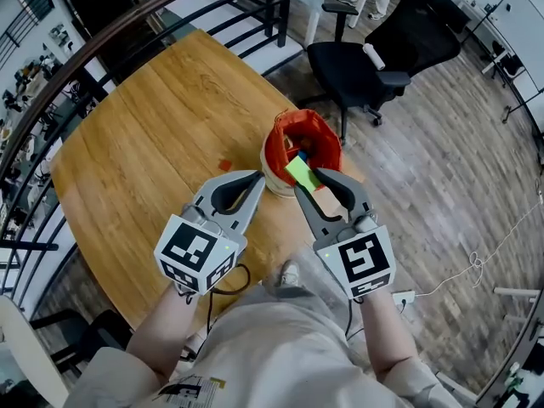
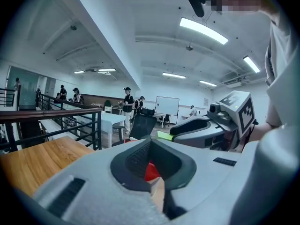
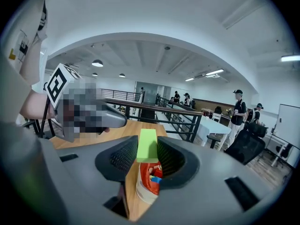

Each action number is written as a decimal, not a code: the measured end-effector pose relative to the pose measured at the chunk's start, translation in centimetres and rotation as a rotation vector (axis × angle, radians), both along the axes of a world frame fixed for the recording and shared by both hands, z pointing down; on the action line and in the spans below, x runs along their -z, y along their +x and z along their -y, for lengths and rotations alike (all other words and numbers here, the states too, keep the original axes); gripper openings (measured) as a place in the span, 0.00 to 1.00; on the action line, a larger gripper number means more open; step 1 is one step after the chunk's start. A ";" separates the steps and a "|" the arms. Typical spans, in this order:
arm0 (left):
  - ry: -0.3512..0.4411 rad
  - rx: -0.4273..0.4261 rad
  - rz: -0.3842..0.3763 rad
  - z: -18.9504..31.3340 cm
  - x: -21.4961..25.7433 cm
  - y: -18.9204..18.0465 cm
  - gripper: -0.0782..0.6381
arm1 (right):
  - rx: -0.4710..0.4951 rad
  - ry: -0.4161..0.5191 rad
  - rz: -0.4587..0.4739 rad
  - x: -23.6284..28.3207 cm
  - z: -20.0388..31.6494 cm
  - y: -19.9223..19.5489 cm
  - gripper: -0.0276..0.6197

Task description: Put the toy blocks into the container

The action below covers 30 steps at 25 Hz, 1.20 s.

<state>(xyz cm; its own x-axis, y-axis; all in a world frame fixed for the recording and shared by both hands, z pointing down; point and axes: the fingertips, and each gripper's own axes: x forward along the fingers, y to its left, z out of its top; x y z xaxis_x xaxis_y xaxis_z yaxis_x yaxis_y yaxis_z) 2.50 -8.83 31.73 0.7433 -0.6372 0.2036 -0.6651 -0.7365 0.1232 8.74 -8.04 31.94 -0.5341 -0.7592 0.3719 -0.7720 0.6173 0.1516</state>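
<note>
— The right gripper [image 1: 306, 179] is clamping the green block [image 1: 301, 172], holding it over the red container [image 1: 274, 155].
— And the left gripper [image 1: 257, 178]?
— It's looking closed on nothing, though that's hard to judge. The drop is coming: those jaws need to ease apart over the mouth. A small red piece [image 1: 224, 166] is lying on the table [image 1: 144, 117].

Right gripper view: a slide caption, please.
Right gripper grips a green block above the red container on the table.

Wooden table [image 1: 127, 143], black railing [image 1: 276, 7], black office chair [image 1: 348, 70], wood-plank floor [image 1: 442, 185], ceiling strip lights [image 2: 204, 31]
</note>
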 end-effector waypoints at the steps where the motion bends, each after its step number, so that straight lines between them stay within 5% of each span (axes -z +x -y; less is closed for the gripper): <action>1: 0.000 0.000 0.002 0.3 -0.1 0.2 0.13 | -0.004 -0.003 0.003 0.0 0.2 0.2 0.25; 18: -0.055 -0.006 0.035 2.4 -2.8 1.6 0.13 | -0.070 -0.069 -0.054 -3.9 4.8 3.2 0.25; 30: -0.091 0.003 0.045 3.4 -4.5 1.7 0.13 | -0.068 -0.205 -0.084 -9.7 6.9 3.8 0.25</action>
